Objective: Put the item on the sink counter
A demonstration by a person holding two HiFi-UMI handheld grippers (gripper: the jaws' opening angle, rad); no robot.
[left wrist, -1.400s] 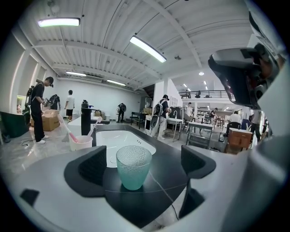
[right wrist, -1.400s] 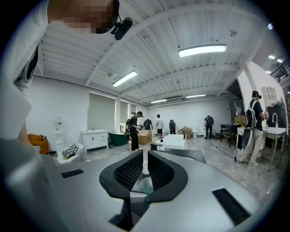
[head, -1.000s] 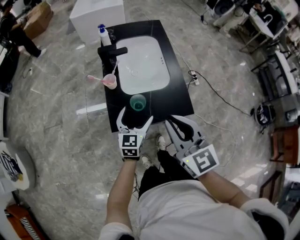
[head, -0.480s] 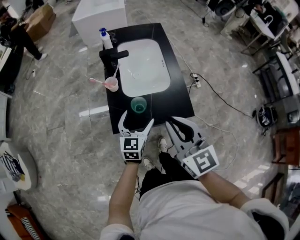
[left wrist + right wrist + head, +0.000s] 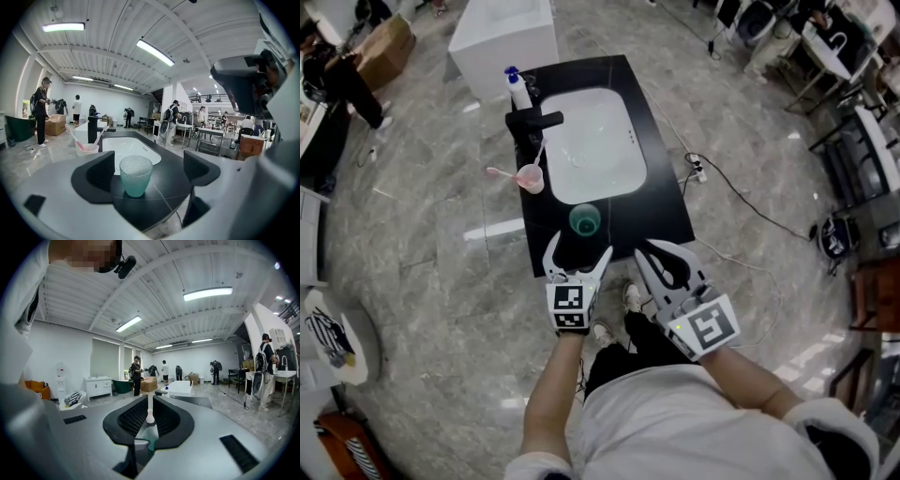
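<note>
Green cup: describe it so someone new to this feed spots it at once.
Find the black sink counter with its white basin. On the near strip of counter, just in front of the basin, stands a translucent green cup, upright. The pink cup, the only other one, holds toothbrushes and sits left of the basin by the black faucet.

Left gripper (image 5: pixel 149 171) jaws wide, just closed slightly, not touching the green textured tumbler (image 5: pixel 136 176) at the sink counter's (image 5: pixel 176 161) front edge.

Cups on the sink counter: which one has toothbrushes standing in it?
The pink cup, left of the basin by the black faucet. The green cup, near the front edge of the counter, holds none.
</note>
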